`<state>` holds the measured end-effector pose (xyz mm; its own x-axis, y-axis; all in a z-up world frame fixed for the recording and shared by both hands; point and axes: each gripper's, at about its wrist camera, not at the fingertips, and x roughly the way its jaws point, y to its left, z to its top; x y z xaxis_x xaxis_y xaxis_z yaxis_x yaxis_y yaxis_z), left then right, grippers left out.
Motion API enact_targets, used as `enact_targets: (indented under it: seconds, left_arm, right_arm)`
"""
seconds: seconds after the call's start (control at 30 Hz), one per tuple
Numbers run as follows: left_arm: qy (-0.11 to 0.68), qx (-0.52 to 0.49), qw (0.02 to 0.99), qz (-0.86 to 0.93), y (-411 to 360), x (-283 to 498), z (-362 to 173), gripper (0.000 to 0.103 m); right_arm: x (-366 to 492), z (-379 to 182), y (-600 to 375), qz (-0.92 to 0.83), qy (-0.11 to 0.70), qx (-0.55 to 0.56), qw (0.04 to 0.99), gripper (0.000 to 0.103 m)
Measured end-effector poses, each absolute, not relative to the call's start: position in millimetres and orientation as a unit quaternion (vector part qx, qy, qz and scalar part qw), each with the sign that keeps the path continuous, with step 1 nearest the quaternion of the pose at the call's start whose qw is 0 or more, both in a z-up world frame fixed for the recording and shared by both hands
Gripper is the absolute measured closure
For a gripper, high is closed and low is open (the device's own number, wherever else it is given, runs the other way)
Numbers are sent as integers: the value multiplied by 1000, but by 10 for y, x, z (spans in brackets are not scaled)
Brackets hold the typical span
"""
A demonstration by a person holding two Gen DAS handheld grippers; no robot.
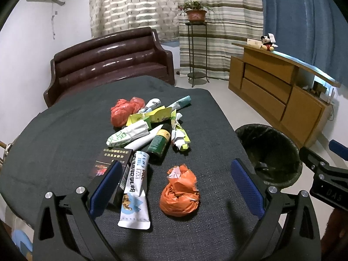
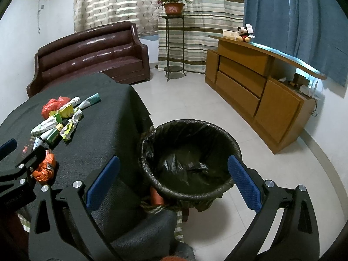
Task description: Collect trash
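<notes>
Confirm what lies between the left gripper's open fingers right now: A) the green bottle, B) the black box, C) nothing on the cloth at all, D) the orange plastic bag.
D: the left gripper is open and the crumpled orange plastic bag sits on the dark cloth between its fingers, not yet pinched.
</notes>
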<state>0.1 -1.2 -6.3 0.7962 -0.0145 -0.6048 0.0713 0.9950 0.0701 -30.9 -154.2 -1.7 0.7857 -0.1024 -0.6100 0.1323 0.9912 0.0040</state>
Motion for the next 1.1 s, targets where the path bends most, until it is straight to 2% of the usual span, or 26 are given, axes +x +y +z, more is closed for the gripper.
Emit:
enact_targets:
  seconds: [0.73,0.83,0.97,1.03,1.1]
  left_arm:
    - [321,41,946,-29,-20,-33,-33,7]
    - [324,41,945,-34,7,-37,-9,7]
    - [322,46,945,-27,72,-46,31,7]
    - [323,45,945,-19,142,-33,37,7]
    - [325,42,945,-9,227,-18,48,7]
  right_arm:
    - [-295,-68,-1547,-64,329,18,942,6]
    - [-288,-65,-1534,-67,334,16,940,17]
    - [-289,-77,-1503,-65,341,18,937,19]
    - [-289,-63,-1453,-66,342,9,937,25]
    - [-272,-45,-1405,-64,344,8,937,26]
